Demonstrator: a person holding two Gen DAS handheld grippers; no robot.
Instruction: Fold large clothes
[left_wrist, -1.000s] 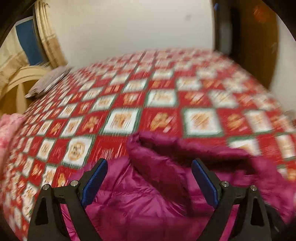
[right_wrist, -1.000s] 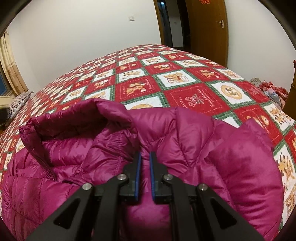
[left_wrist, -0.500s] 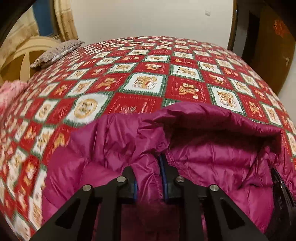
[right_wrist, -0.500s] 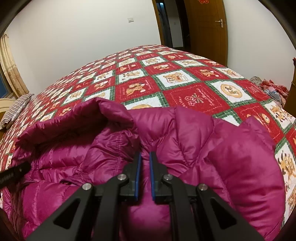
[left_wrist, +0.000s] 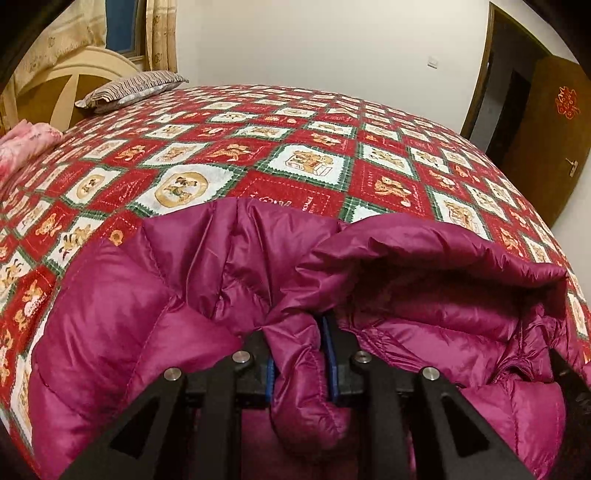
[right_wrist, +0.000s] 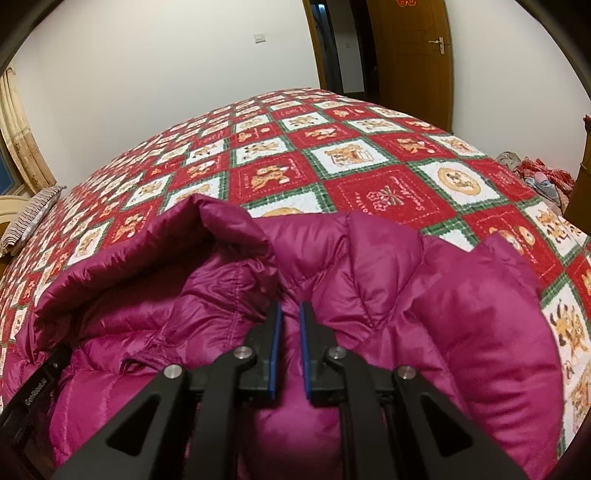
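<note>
A magenta puffer jacket (left_wrist: 110, 314) with a hood (left_wrist: 424, 258) lies on the bed, collar end toward the far side. My left gripper (left_wrist: 295, 328) pinches a thick fold of the jacket just left of the hood; its jaws are opening slightly, and the pads still press the fabric. In the right wrist view the jacket (right_wrist: 461, 314) bulges right of the hood (right_wrist: 147, 258). My right gripper (right_wrist: 290, 310) is shut on a thin fold beside the hood. A black part of each gripper shows at the edge of the other's view.
A red, white and green patchwork bedspread (left_wrist: 295, 162) covers the bed. A striped pillow (left_wrist: 133, 88) and pink cloth (left_wrist: 26, 144) lie by the headboard (left_wrist: 55, 85). A wooden door (right_wrist: 410, 55) stands past the far side. Loose clothes (right_wrist: 539, 177) are heaped at the right.
My left gripper, open a second ago, came down onto the jacket and closed on a fold beside the hood. The right gripper kept its grip and place.
</note>
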